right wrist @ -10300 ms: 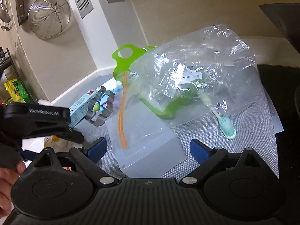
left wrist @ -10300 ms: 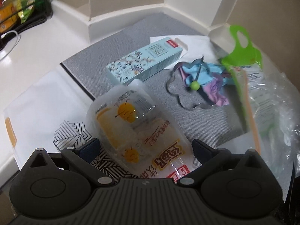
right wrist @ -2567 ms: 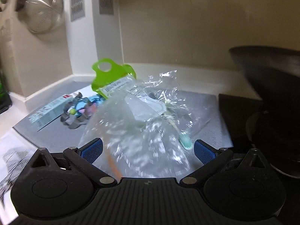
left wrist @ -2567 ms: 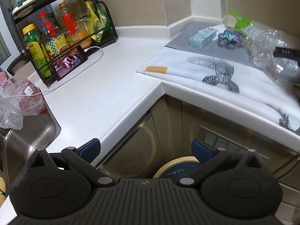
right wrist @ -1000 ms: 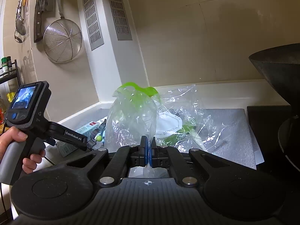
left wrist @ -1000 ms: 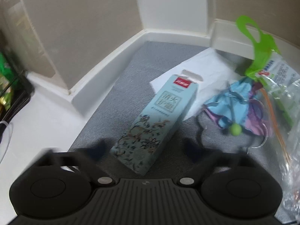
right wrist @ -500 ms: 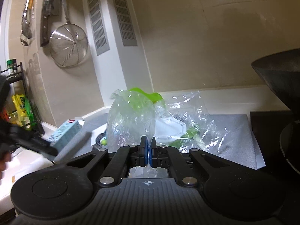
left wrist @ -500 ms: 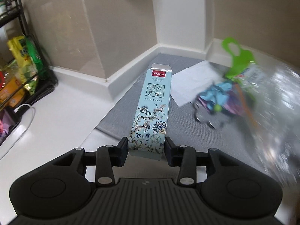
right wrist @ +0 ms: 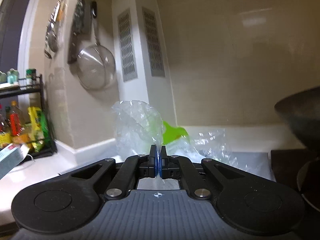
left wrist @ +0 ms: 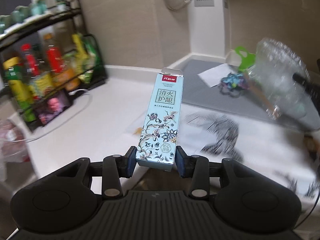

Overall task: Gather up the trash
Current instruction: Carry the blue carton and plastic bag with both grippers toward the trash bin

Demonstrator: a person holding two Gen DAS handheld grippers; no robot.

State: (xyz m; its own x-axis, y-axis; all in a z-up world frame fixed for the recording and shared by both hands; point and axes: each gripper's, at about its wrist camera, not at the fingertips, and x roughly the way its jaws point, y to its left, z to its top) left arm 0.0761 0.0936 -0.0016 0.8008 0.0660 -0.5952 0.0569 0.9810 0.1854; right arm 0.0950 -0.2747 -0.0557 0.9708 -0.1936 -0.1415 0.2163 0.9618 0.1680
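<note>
My left gripper is shut on a tall pale-blue carton with flower prints and a red label, held by its lower end, above the white counter's edge. The same carton shows at the far left of the right wrist view. My right gripper is shut on a fold of a clear plastic bag, which rises crumpled above the pads. The bag with its green handle also shows at the right of the left wrist view, over the grey mat.
A flower-shaped metal ring with blue and purple scraps and a white paper lie on the mat. A patterned white sheet covers the counter. A black rack of bottles stands left. A strainer hangs on the wall; a dark pan sits right.
My left gripper closed on the carton, lifted it off the mat and carried it back and left over the counter. The right gripper, still clamped on the bag, tilted upward slightly.
</note>
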